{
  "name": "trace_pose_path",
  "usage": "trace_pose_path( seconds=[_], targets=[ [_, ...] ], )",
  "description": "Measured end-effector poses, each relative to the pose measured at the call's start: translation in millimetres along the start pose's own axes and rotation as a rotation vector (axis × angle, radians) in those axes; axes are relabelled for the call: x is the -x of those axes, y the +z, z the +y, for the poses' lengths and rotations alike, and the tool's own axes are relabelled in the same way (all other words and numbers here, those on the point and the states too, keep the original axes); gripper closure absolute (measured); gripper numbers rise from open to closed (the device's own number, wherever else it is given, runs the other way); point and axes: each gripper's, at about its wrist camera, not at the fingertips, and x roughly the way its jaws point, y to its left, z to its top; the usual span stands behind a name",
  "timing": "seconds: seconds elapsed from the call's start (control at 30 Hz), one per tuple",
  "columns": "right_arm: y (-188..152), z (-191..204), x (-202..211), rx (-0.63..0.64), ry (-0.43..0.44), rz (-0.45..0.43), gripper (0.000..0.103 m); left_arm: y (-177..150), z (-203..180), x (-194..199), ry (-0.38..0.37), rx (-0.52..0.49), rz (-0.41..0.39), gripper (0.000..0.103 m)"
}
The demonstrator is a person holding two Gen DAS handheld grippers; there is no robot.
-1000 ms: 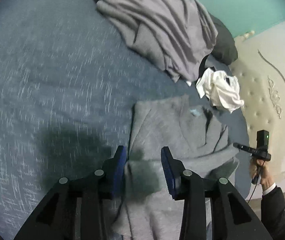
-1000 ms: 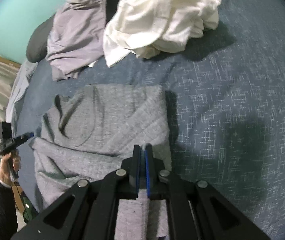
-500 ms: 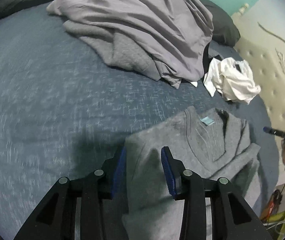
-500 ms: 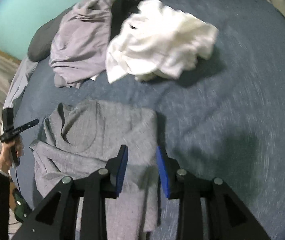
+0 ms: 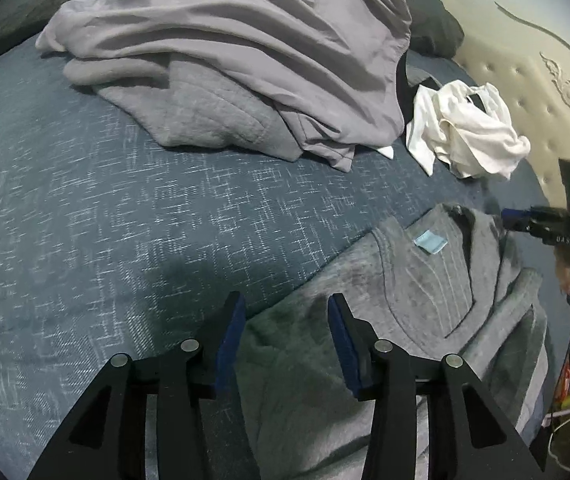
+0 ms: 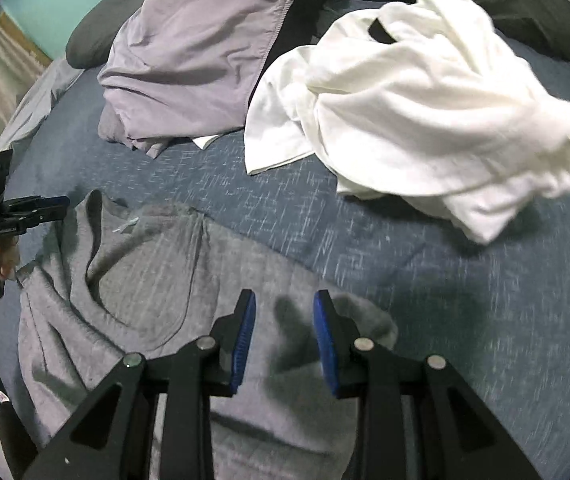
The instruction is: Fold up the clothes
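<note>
- Mid-fold on the grey V-neck sweater, spread flat on the blue bed near its side edge, collar toward the headboard.
- Left gripper over one folded side edge, fingers opening, cloth beneath but not pinched.
- Right gripper over the opposite edge, fingers partly apart, gripping nothing.
- Next, probably: pinch both lower corners, carry hem up toward collar.
- White garment and lilac-grey heap unfolded, farther toward the headboard.
- No containers visible.
</note>
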Motion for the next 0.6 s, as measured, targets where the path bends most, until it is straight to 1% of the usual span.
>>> trace_pose_path(
  seconds=[0.07,0.17,0.3,0.37,0.4,0.43,0.5,0.53,0.57,0.6],
  targets=[
    [3.3,1.1,-3.2,0.024,-0.009,-0.001,0.073,0.4,-0.6,-3.8,0.004,-0.015,0.004,0.056],
    [7.9,6.9,-10.1,0.072,-0.019,0.003,0.073,1.2,1.3,-9.5,-0.011,-0.012,0.01,0.056],
    [11.4,14.4,-26.8,0.133,-0.035,0.027,0.073,-0.8,0.8,-14.8,-0.018,-0.041,0.021,0.058],
    [13.4,17.8,-35.7,0.155,-0.046,0.04,0.073,-3.0,1.8,-15.1,-0.014,-0.056,0.024,0.067],
    [14.3,19.5,-39.4,0.165,-0.049,0.045,0.073,-4.2,2.3,-15.1,-0.011,-0.063,0.026,0.077],
    [15.2,21.1,-43.2,0.174,-0.052,0.049,0.073,-5.2,3.5,-14.6,-0.008,-0.065,0.023,0.085],
    [16.5,23.2,-48.8,0.187,-0.05,0.05,0.073,-7.4,7.2,-11.9,-0.015,-0.063,0.014,0.091],
    [16.6,23.3,-49.6,0.19,-0.046,0.044,0.073,-8.4,8.6,-10.1,-0.019,-0.064,0.009,0.095],
    [16.5,23.5,-50.1,0.192,-0.041,0.039,0.077,-9.3,9.1,-8.4,-0.019,-0.069,0.005,0.098],
    [16.0,23.8,-49.6,0.197,-0.036,0.033,0.088,-10.3,8.6,-6.7,-0.017,-0.076,0.0,0.099]
  ],
)
